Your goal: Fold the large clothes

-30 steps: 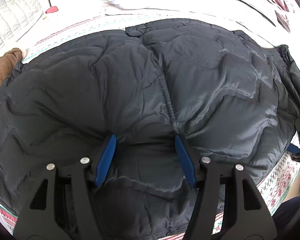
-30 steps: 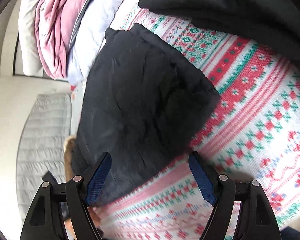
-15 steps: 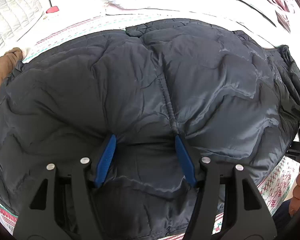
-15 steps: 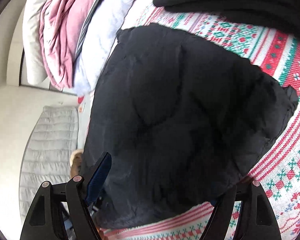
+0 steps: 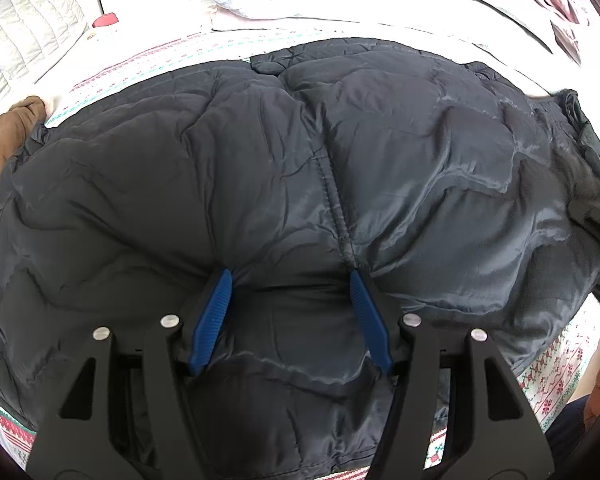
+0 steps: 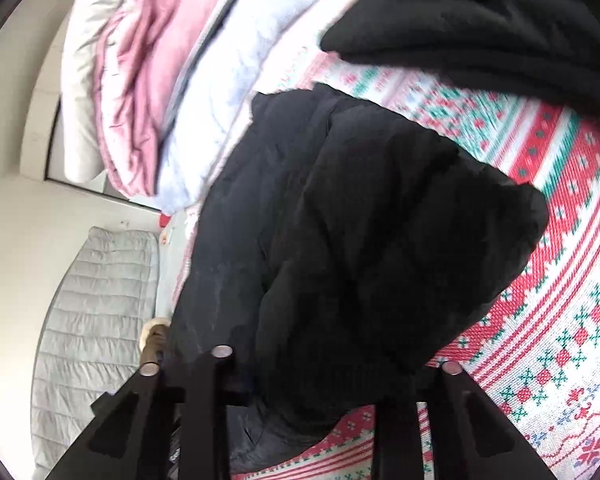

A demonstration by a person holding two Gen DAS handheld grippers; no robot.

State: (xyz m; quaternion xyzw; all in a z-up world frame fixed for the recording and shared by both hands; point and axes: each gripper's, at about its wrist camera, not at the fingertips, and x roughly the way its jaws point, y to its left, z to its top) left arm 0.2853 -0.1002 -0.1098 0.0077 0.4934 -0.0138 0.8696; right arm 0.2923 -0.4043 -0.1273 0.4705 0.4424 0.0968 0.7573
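A: Where's the coat lying?

B: The dark navy quilted puffer jacket (image 5: 300, 184) is spread flat across the red, green and white patterned knit blanket (image 6: 540, 344) on the bed, with a brown garment (image 5: 8, 136) by its far left edge.

A: And the grippers?

B: The left gripper (image 5: 290, 304) presses down near the centre seam, its blue pads (image 5: 212, 320) spread with fabric bunched between them; whether they actually pinch it I cannot tell. The right gripper (image 6: 324, 376) has just been closing its jaws, and a thick fold of the jacket's side sits between them, covering the pads, so I judge it clamped on the jacket.

A: How should this fold go?

B: Keep the left gripper pinning the middle as an anchor, and carry the right-hand edge over towards the seam in one smooth arc. Puffy filling springs back, so the flap should be laid down and pressed, not dropped.

A: Which way does it run?

B: From the left wrist view its long axis seems to run side to side, the seam pointing away from the camera
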